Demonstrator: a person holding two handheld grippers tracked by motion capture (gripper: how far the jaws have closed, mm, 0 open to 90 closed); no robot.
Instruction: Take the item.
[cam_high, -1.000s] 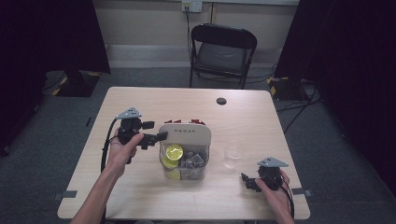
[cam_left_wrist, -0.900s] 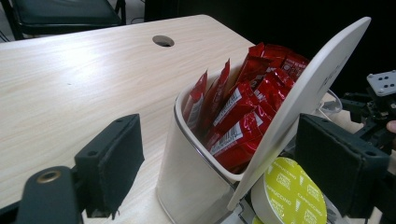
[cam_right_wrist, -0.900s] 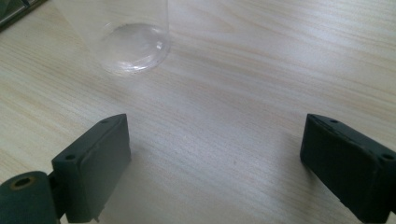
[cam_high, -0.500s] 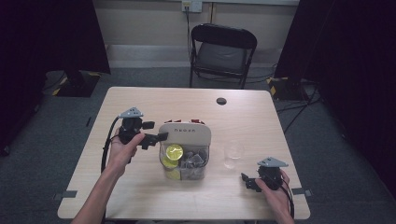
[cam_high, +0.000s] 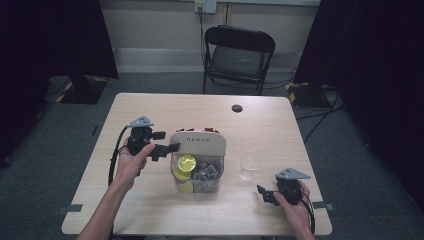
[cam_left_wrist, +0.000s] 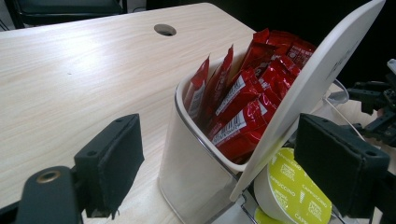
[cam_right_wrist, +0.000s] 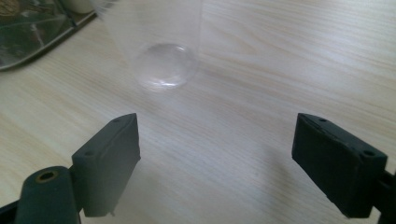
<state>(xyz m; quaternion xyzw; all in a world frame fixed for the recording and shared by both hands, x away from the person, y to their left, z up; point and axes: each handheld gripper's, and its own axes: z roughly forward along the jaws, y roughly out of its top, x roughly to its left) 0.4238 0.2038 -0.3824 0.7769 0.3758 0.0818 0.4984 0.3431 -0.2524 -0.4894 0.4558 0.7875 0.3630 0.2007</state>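
A clear plastic box (cam_high: 197, 172) stands mid-table with its white lid (cam_high: 198, 144) tilted up. Its back compartment holds red sachets (cam_left_wrist: 247, 107); the front holds yellow-green capsules (cam_high: 186, 162) and tea bags (cam_high: 207, 172). My left gripper (cam_high: 166, 141) is open at the box's left side. In the left gripper view its jaws (cam_left_wrist: 219, 161) straddle the box corner and the lid's lower edge (cam_left_wrist: 317, 93), with a capsule (cam_left_wrist: 292, 191) by the right jaw. My right gripper (cam_high: 262, 194) is open near the front right. An empty clear cup (cam_right_wrist: 161, 46) stands just ahead of it (cam_right_wrist: 215, 158).
A cable hole (cam_high: 237, 108) sits in the table's far middle. A black folding chair (cam_high: 239, 55) stands behind the table. The cup (cam_high: 249, 165) is a little to the right of the box. Bare tabletop (cam_high: 150, 210) lies along the front edge.
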